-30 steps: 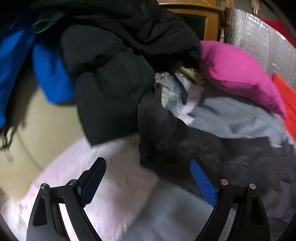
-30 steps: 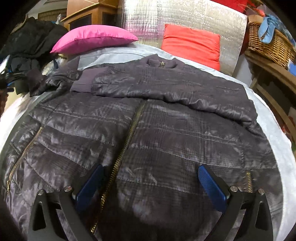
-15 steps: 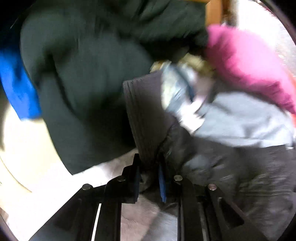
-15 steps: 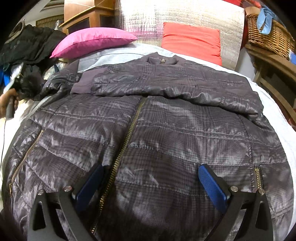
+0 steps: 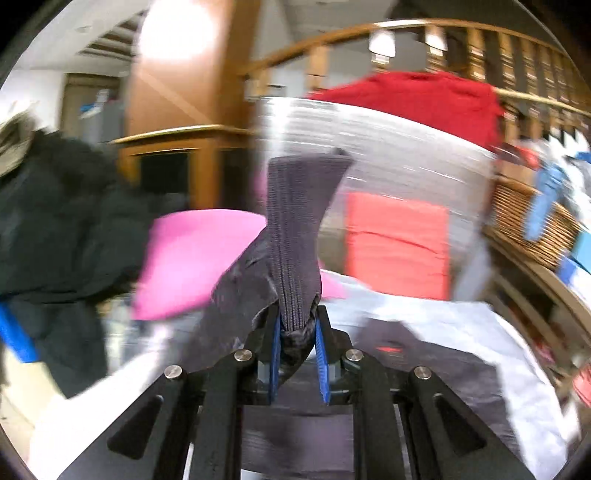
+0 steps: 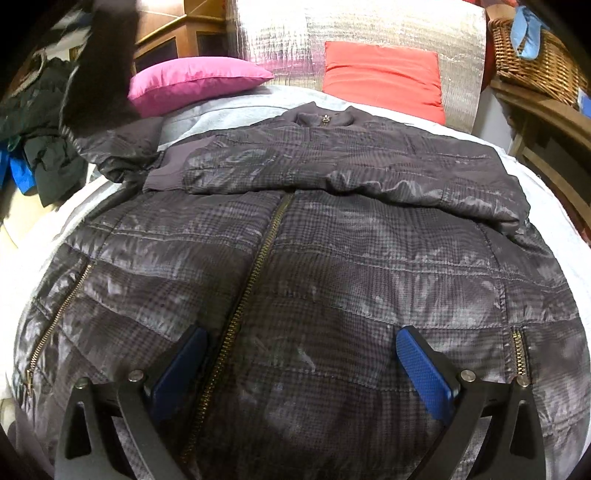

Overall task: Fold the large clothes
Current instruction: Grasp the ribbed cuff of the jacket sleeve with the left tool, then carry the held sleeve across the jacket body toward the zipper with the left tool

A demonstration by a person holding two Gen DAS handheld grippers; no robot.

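Observation:
A dark grey plaid puffer jacket (image 6: 332,266) lies zipped, front up, on the pale bedsheet (image 6: 221,114). One sleeve (image 6: 332,173) is folded across its chest. My left gripper (image 5: 297,325) is shut on the ribbed cuff (image 5: 299,221) of the other sleeve, which stands up from between the blue pads, lifted off the bed. In the right wrist view that raised sleeve (image 6: 122,147) runs up into a dark blur at the top left. My right gripper (image 6: 303,354) hangs open just above the jacket's lower front, straddling the brass zipper (image 6: 251,280), with nothing between its pads.
A pink pillow (image 6: 195,81) and an orange-red pillow (image 6: 380,77) lean on a silver foil mat (image 6: 351,26) at the bed's head. A pile of dark and blue clothes (image 6: 37,147) lies left of the bed. A wicker basket (image 6: 535,62) sits on wooden shelves at the right.
The left gripper went from open to shut on the sleeve cuff, then swung up and toward the pillows with it. The right gripper stayed open over the jacket.

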